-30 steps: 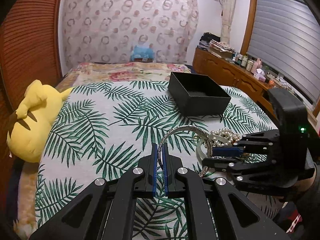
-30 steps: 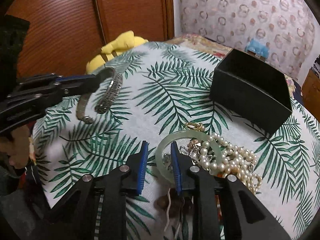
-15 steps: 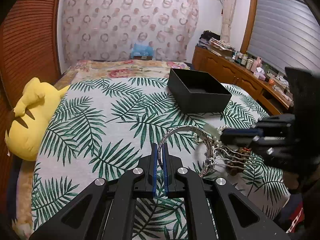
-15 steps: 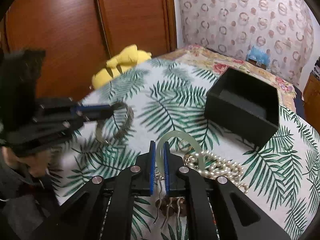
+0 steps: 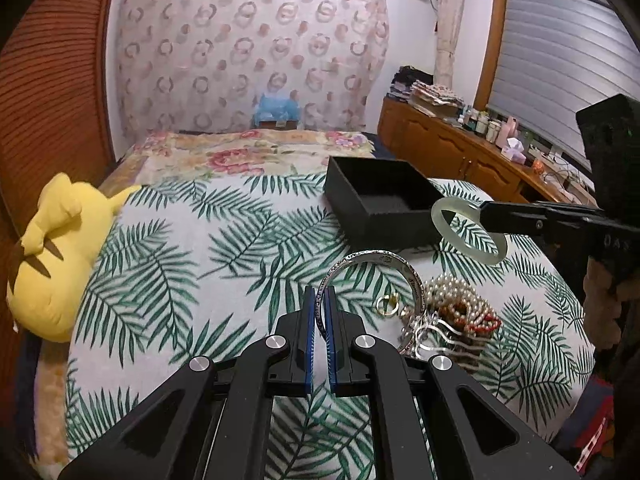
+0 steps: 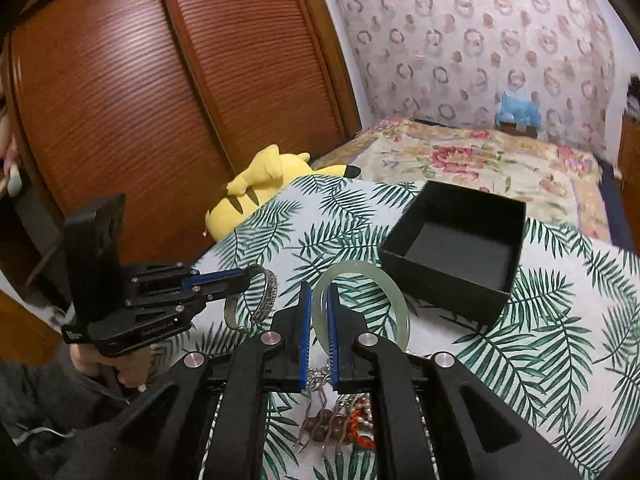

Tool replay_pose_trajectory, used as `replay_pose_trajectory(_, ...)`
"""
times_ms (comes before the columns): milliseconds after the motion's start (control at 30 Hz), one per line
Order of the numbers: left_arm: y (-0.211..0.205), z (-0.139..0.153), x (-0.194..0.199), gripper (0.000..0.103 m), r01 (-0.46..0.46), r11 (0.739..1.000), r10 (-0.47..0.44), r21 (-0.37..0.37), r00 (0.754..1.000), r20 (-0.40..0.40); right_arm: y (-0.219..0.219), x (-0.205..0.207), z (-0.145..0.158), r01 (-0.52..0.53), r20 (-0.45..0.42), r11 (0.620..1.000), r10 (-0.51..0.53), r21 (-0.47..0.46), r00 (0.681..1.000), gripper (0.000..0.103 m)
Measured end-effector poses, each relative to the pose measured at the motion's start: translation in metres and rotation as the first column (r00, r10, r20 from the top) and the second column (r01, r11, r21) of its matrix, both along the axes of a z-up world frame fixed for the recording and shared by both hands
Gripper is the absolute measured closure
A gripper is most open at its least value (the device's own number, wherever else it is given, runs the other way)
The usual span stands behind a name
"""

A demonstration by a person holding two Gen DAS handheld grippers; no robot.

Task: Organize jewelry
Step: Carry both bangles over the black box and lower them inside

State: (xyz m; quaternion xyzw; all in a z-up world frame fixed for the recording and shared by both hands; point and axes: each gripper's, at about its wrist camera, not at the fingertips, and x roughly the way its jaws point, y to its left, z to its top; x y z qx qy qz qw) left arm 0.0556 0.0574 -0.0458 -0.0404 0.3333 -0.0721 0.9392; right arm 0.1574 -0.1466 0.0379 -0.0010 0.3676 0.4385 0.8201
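- Left gripper is clamped on the rim of the silver bangle, holding it clear of the bed, just above the jewelry pile.
- Right gripper pinches the jade bangle by its rim, edge-on between the blue pads; the ring hangs in the air just short of the black box.
- The box sits open on the leaf-print cover and looks empty in both views.
- Handling call on the jade: stiff, smooth, likely slippery and brittle, so a drop onto anything hard could crack it. A grip across the band, as here, looks right.
- The silver one is a rigid cuff, light by the look of it; its patterned edge gives the pads some bite.
- Pearls, a gold ring and beads remain heaped on the bed: soft, tangled strands that are best pinched at a bunch, not a single bead.
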Motion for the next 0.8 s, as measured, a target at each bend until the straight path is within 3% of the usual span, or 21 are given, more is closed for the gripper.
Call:
replay_pose_trajectory(267,-0.014,0.009,0.019,0.099,0.031,0.999,-0.032,0.018,0.999,0.011,-0.018,0.017,0.002,0.057,0.019,0.998,-0.056,-0.021,0.998,0.094)
replay_pose_trajectory(800,-0.064,0.02,0.135,0.099,0.087,0.989,-0.083,0.118,0.996,-0.033,-0.029,0.072,0.013,0.165,0.124,0.984,-0.156,-0.067,0.98,0.094)
